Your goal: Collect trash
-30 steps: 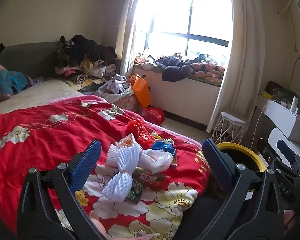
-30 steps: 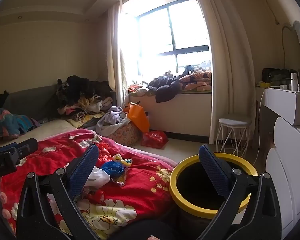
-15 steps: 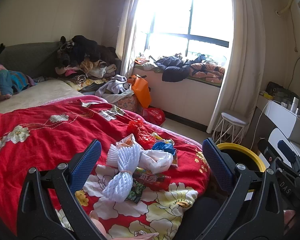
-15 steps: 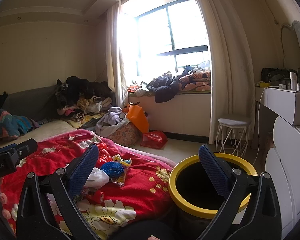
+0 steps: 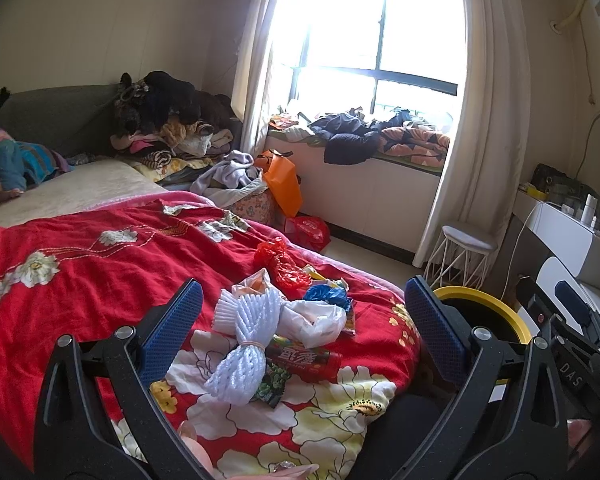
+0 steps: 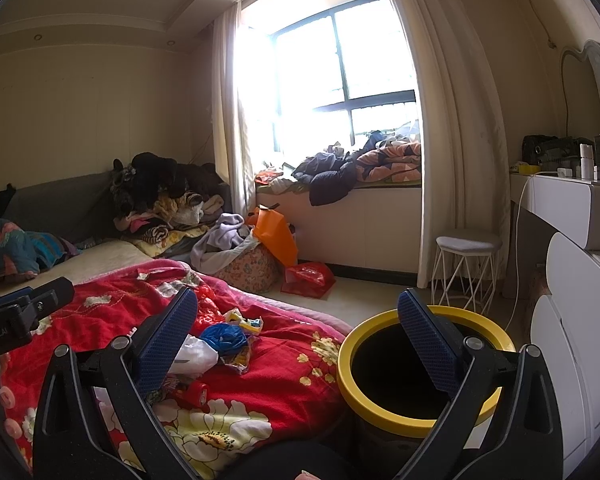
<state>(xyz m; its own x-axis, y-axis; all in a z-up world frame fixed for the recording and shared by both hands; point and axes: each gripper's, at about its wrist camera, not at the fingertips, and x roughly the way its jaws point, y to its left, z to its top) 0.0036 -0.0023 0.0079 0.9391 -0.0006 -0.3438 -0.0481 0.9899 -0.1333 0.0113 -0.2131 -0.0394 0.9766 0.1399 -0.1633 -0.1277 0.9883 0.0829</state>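
On the bed: one white foam-net bundle (image 5: 244, 336), one red snack tube (image 5: 306, 358), one blue crumpled bag (image 5: 326, 296), one white plastic bag (image 5: 316, 318), one yellow-rimmed black bin (image 6: 416, 364).

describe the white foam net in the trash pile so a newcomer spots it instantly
Start at the red floral blanket on the bed and find the trash pile near its foot. The white foam net lies nearest the left gripper: ribbed mesh cinched mid-length by a band, unlike the smooth white bag beside it.

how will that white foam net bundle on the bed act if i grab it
The white foam net bundle is probably very light and squashy, since it is open mesh. A band cinches its middle, so it likely lifts as one piece, ends flopping.
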